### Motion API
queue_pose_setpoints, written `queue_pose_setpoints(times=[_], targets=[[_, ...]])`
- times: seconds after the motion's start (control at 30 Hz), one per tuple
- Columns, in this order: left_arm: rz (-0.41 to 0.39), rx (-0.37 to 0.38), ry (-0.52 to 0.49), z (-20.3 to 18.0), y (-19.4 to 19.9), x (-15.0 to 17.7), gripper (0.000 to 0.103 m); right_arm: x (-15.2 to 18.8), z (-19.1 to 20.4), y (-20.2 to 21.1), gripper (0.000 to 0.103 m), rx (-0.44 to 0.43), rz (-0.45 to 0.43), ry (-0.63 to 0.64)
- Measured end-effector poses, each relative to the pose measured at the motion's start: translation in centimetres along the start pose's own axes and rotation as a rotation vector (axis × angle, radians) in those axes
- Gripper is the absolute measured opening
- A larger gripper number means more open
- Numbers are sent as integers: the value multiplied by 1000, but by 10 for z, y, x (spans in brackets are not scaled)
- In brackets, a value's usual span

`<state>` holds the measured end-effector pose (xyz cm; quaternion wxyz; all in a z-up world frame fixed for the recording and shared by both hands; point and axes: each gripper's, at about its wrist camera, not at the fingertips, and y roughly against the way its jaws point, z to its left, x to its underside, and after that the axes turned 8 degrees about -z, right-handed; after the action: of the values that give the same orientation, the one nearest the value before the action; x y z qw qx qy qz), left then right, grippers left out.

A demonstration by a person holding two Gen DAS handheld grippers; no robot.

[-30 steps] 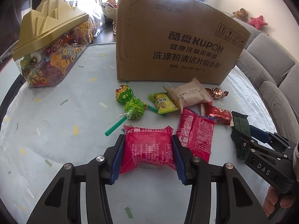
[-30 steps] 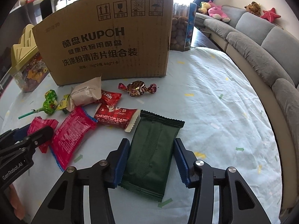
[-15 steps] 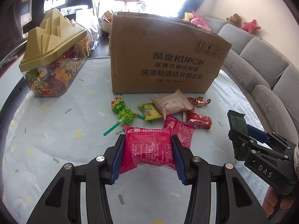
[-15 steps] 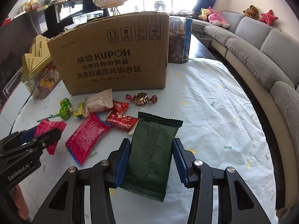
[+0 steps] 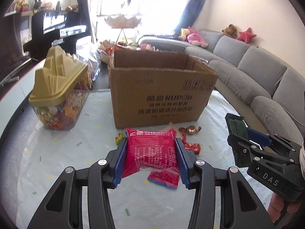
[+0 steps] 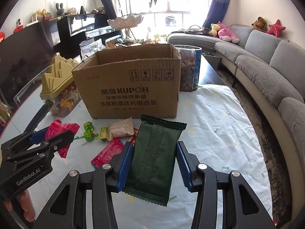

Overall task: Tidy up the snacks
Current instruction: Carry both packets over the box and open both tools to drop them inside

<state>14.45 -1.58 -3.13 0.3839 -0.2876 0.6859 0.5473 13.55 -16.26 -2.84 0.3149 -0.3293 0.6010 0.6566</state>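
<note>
The left hand-held gripper [image 5: 150, 157] is clamping a red snack packet [image 5: 151, 150] while the right hand-held gripper [image 6: 154, 163] is gripping a dark green packet [image 6: 155, 152] above the surface [image 6: 219, 137], before an open cardboard box [image 6: 129, 89].

Left tongs [image 5: 150, 159]: were clamped on a red packet [image 5: 152, 148], blue pads [image 5: 120, 160] pressed to its two sides, and were pointed downward, held clear above the worktop.
Right tongs [image 6: 153, 163]: were clamped on a dark green packet [image 6: 154, 152] and were tilted downward likewise.
Hands: only fingers [image 5: 276, 210] were seen below the right handle.
</note>
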Motion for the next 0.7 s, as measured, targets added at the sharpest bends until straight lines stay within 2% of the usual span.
queue_pose_setpoints(times=[0.5,0.7], targets=[[-146,-28,-72,0,16,-68,47,-60,9,22,48,-32,-162,32],[-175,-37,-86,2,14,-93,47,-86,12,20,48,-44,-204,38]])
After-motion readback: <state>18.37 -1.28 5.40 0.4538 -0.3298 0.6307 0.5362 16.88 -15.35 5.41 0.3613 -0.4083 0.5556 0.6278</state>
